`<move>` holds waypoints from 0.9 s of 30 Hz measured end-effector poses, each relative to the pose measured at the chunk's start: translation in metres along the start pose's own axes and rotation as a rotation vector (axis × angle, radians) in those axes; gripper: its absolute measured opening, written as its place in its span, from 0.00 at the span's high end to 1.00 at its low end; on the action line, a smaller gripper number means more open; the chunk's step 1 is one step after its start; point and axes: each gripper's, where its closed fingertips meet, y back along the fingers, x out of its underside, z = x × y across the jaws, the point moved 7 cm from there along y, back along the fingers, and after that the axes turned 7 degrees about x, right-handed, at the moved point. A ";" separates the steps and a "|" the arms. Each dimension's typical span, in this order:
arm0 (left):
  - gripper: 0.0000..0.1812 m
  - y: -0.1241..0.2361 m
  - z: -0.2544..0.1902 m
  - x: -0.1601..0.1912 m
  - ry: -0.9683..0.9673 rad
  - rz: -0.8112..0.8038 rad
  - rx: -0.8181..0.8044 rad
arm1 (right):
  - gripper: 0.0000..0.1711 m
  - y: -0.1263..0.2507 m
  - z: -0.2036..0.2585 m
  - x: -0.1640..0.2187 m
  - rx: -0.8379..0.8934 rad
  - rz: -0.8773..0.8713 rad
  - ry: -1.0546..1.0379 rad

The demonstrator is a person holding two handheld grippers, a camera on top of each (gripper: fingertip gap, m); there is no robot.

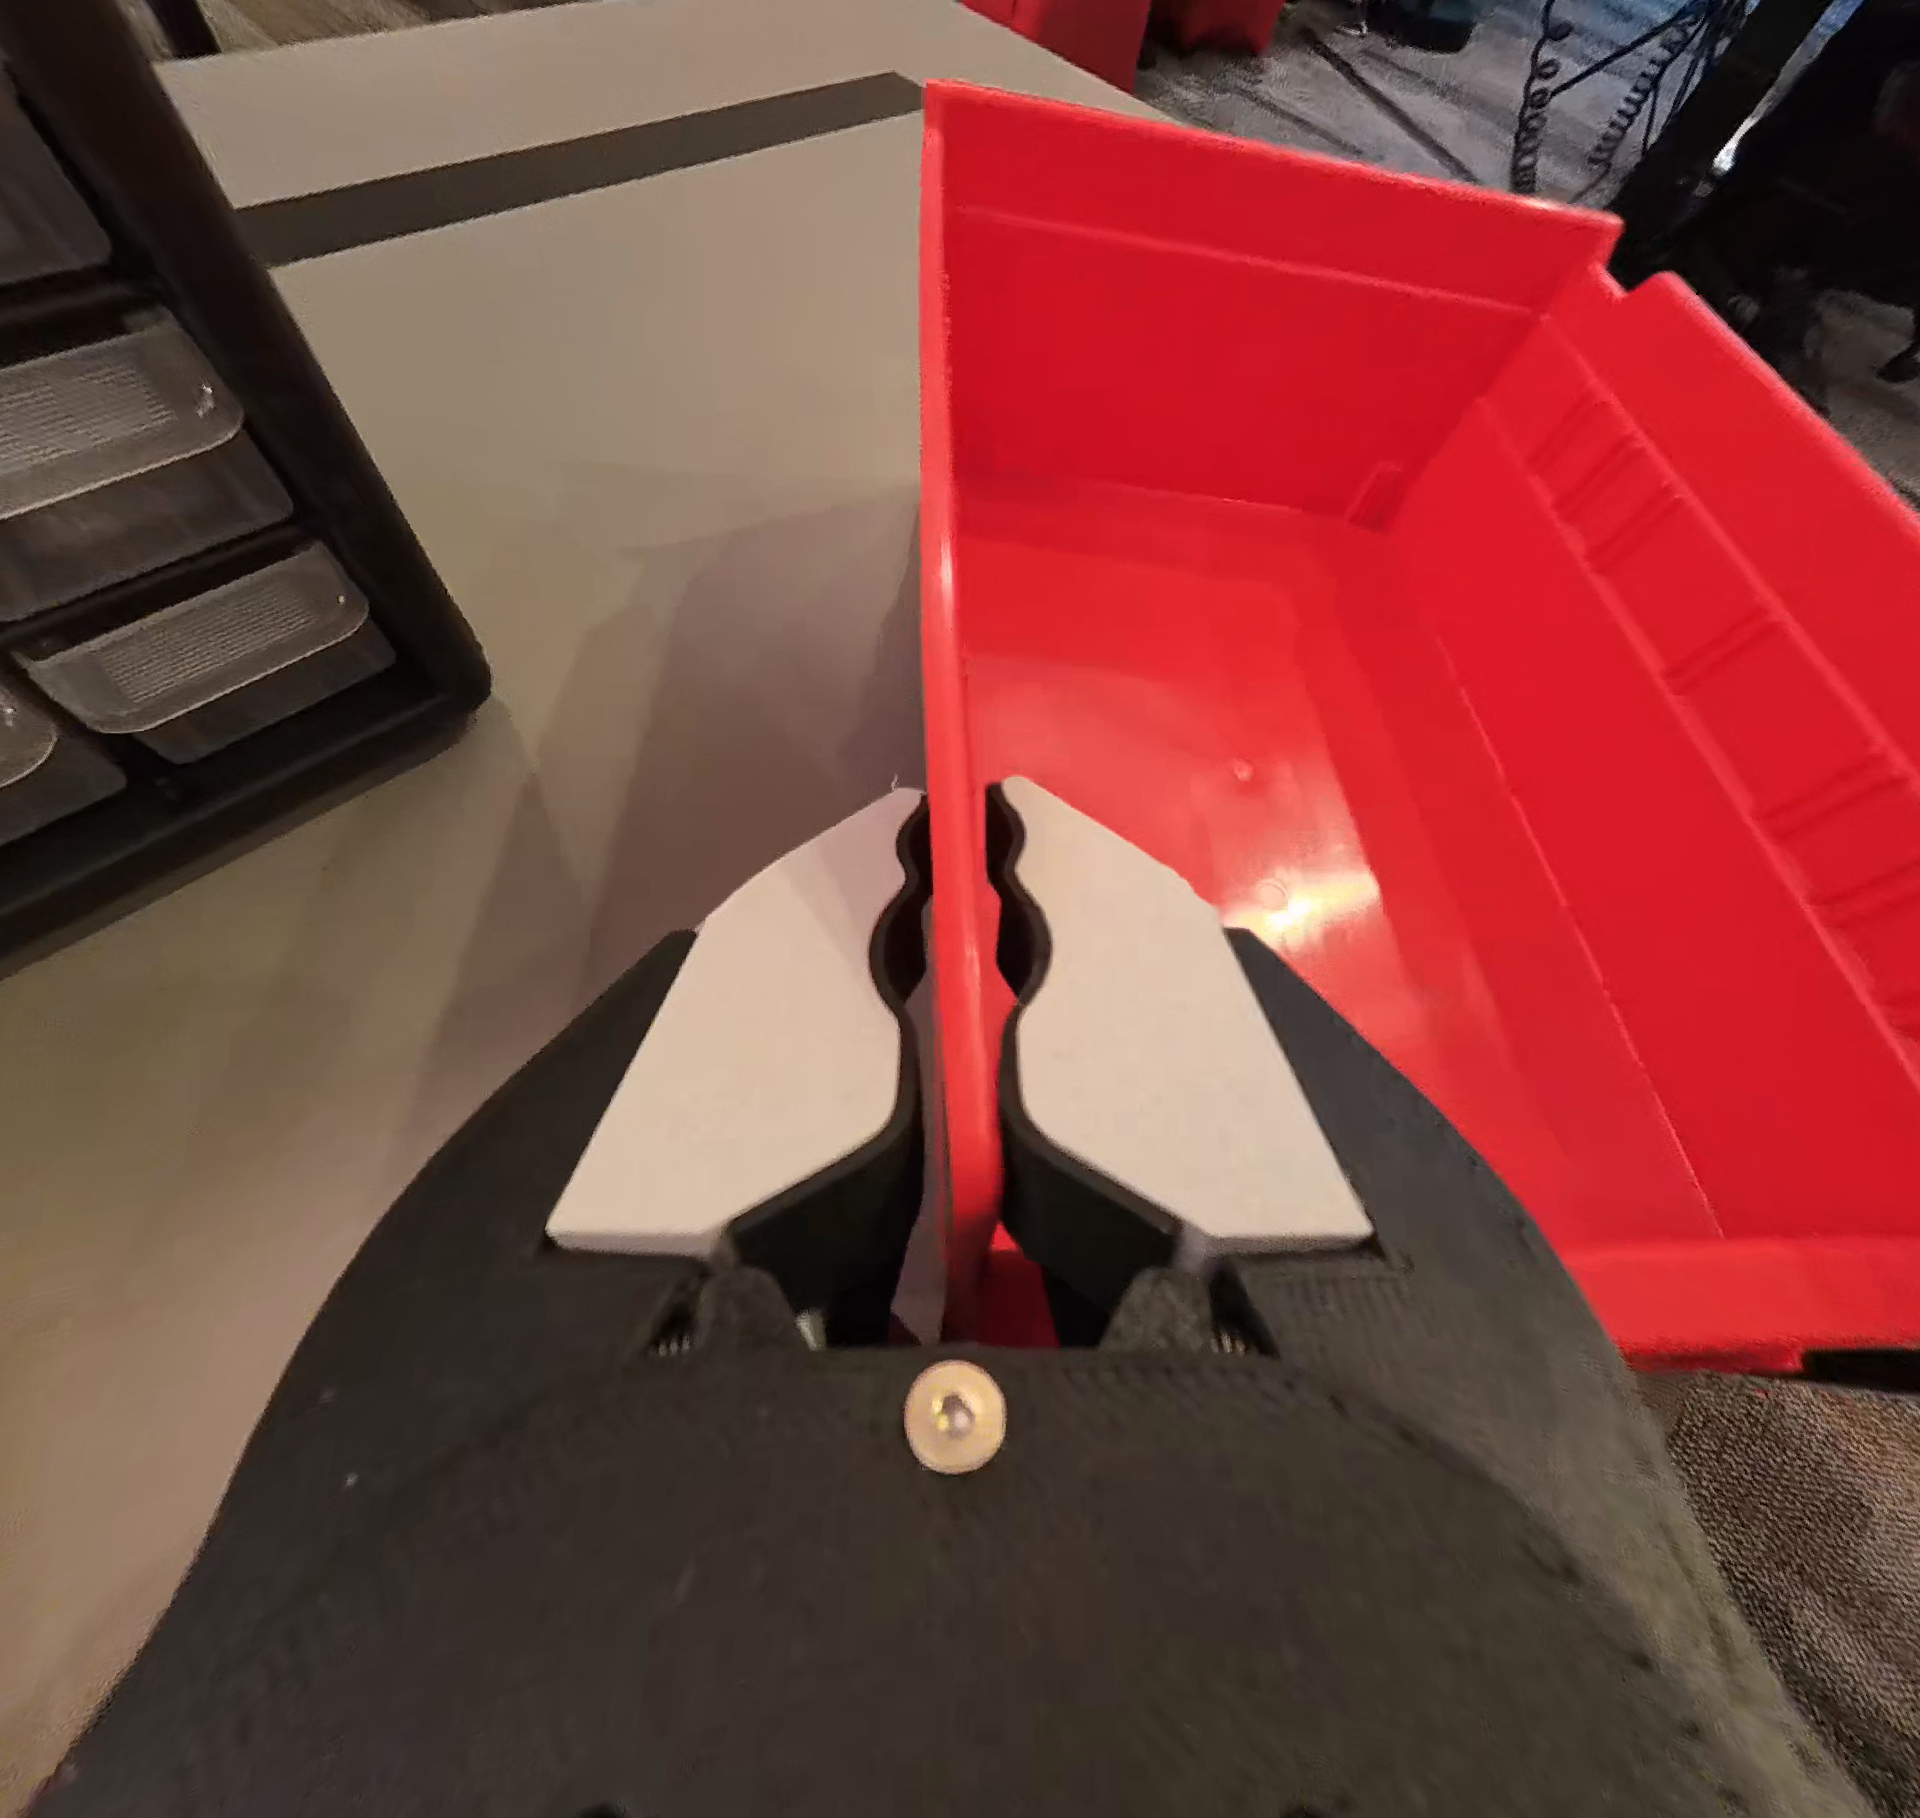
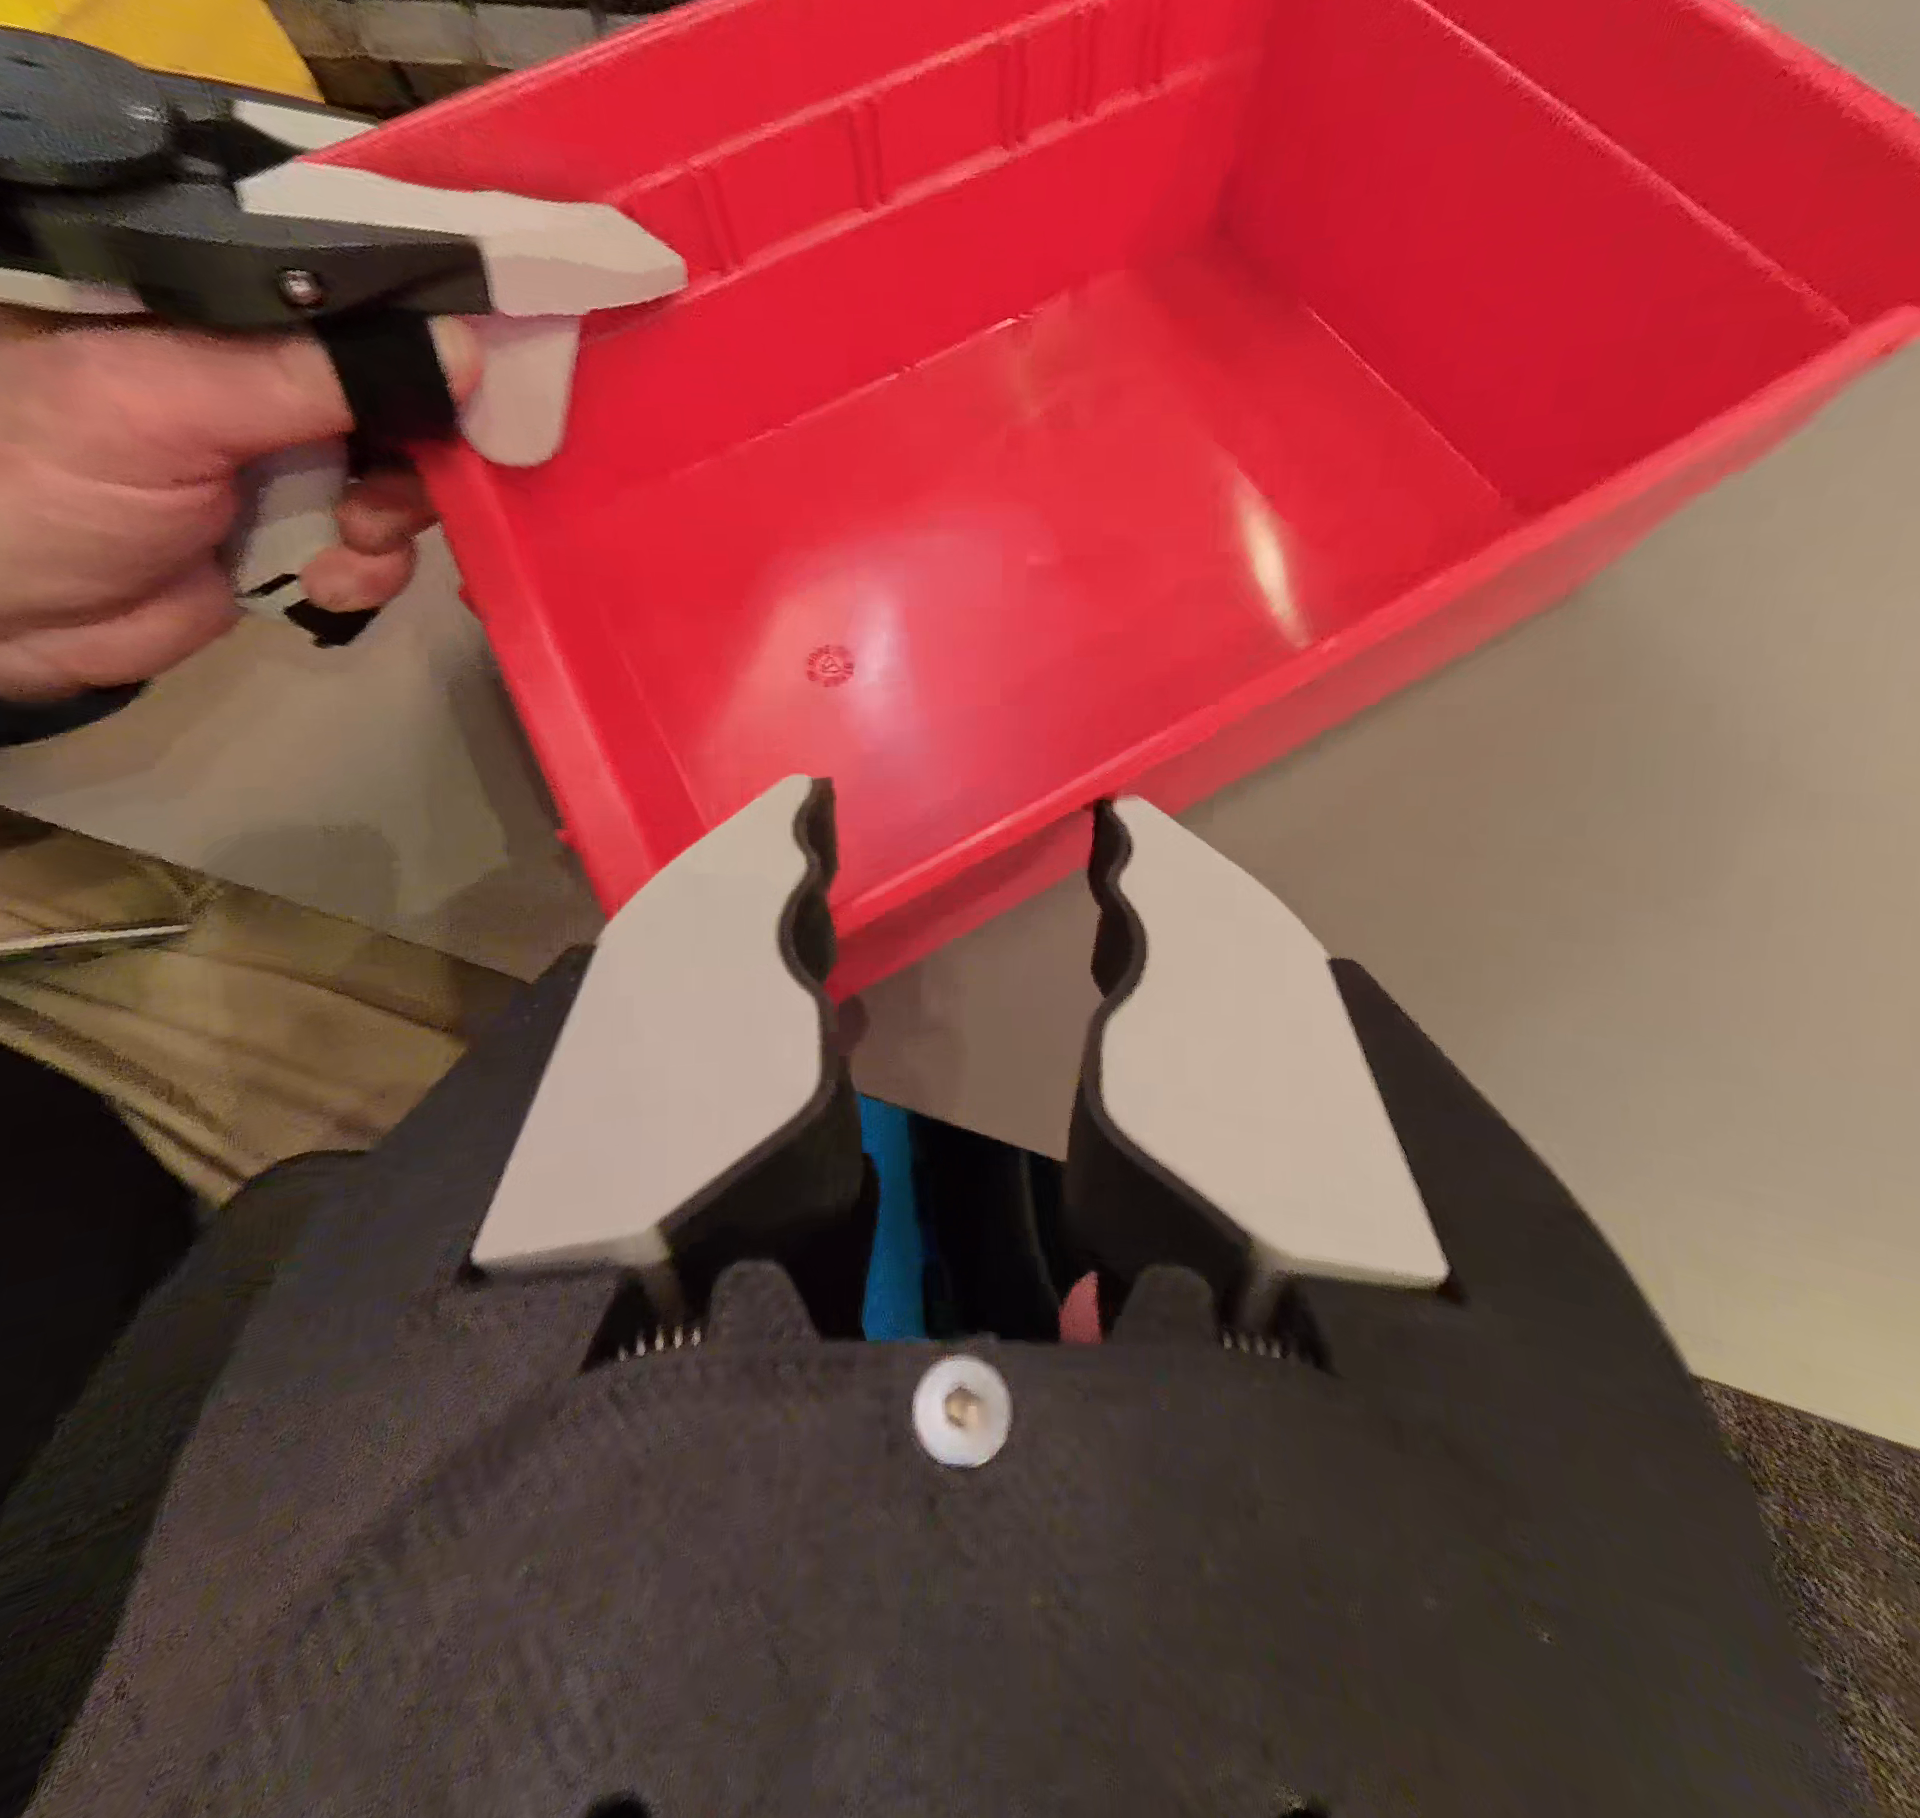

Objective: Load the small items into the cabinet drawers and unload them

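- Left hand-held gripper (image 1: 956, 802): clenched on a side wall of the red bin (image 1: 1299, 729); one finger lies inside the wall, the other outside.
- Right hand-held gripper (image 2: 961, 802): released and holding nothing; its left finger overlaps the bin's near rim, the right finger sits just outside it, over the surface (image 2: 1558, 937).
- Bin: directly ahead of both grippers. It looks tilted, lifted on the left gripper's side. The interior is bare; no small items show in either view.
- Long axis: in the left wrist view the bin runs forward, away from the gripper, along the gripped wall. In the right wrist view it runs up and to the right.
- Cabinet (image 1: 260, 521): ahead and to the left of the left gripper, well apart from the bin, with clear drawers facing it.
- Judgement: the left gripper has control of the bin. The right gripper is nearest the free rim and could steady it.
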 end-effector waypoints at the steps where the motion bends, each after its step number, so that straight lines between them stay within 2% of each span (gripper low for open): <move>1: 0.94 -0.002 -0.002 0.003 -0.003 0.020 0.011 | 0.76 -0.004 -0.005 0.001 0.016 0.013 0.008; 3: 0.89 -0.009 -0.006 0.010 -0.010 0.101 0.077 | 0.79 -0.009 -0.018 0.000 0.060 0.024 0.024; 7: 0.80 -0.017 -0.018 0.005 -0.040 0.128 0.126 | 0.85 -0.015 -0.045 -0.011 0.107 0.059 0.057; 15: 0.71 -0.045 -0.045 -0.008 0.066 0.135 0.205 | 0.92 -0.034 -0.116 -0.038 0.052 0.240 0.069; 21: 0.68 -0.070 -0.061 -0.020 0.100 0.147 0.220 | 0.94 -0.059 -0.161 -0.062 0.173 0.330 0.160; 27: 0.66 -0.095 -0.058 -0.032 0.157 0.107 0.225 | 0.95 -0.079 -0.188 -0.081 0.214 0.359 0.207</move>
